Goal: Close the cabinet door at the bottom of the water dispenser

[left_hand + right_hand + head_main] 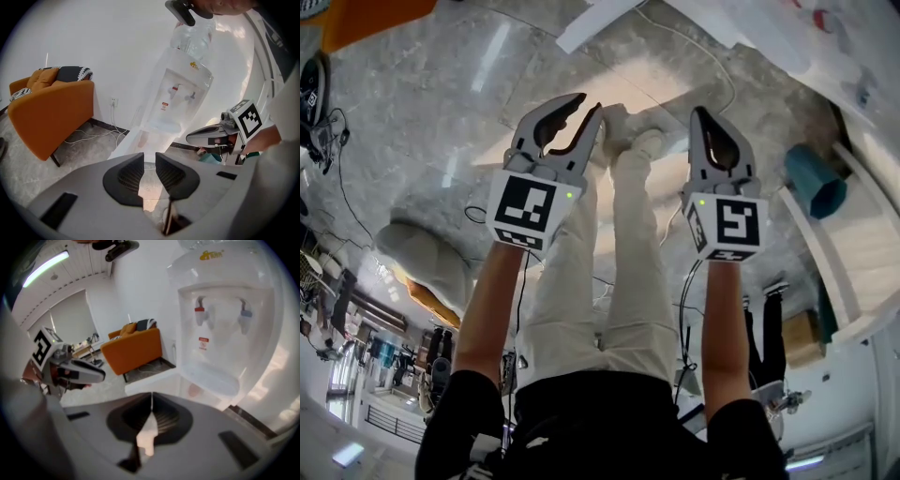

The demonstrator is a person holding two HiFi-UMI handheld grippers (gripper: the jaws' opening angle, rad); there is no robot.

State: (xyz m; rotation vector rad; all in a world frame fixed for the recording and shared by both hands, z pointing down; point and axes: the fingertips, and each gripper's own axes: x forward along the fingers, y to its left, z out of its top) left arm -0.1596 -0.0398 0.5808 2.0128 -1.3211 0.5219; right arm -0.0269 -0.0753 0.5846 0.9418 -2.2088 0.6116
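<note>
Cabinet door (133, 139) open, untouched | left hand-held gripper (148, 159) slightly apart, empty | right hand-held gripper (151, 399) closed, empty | closing push remains

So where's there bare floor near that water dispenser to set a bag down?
The marble floor is bare between the orange armchair and the open door of the water dispenser. Closer to the wall it is cluttered: cables trail down from the socket.

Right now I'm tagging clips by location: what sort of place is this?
Probably an indoor lounge or office corner: a white water dispenser, an orange armchair, a polished stone floor.
</note>
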